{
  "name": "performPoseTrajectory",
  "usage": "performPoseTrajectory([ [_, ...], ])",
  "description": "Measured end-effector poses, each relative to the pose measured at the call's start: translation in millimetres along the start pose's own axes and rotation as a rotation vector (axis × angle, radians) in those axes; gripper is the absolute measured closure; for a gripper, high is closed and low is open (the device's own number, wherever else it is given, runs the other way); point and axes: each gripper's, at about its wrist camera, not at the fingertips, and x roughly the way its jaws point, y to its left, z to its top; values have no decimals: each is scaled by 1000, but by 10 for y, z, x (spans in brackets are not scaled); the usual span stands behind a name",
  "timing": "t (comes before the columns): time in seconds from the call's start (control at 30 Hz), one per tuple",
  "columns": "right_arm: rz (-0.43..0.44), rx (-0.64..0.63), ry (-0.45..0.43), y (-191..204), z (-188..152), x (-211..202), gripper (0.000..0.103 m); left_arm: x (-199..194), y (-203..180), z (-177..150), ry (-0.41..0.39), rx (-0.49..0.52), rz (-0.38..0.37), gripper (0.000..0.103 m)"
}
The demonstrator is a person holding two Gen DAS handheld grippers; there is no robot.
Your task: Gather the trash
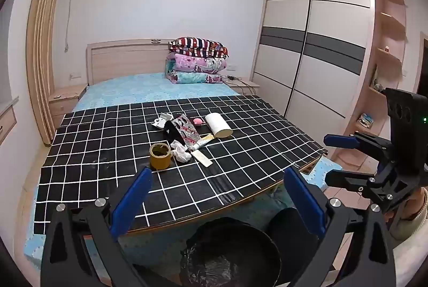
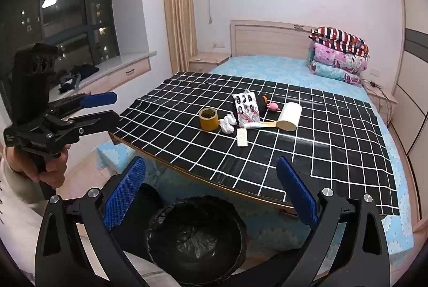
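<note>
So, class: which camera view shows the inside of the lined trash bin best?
The right wrist view: the trash bin sits almost whole between the open tongs, its black liner visible. In the left wrist view the bin is cut off at the frame's bottom edge.

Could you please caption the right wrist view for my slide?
Both open grippers, right gripper and left gripper, hover above the lined bin before scattered trash.
</note>
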Motion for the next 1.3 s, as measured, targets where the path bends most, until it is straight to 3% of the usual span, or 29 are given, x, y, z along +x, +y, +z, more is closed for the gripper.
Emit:
performPoseTrajectory([
  [1.3,5,-23,-10,43,10,-23,4,13,-91,-41,4,2,-12,8],
])
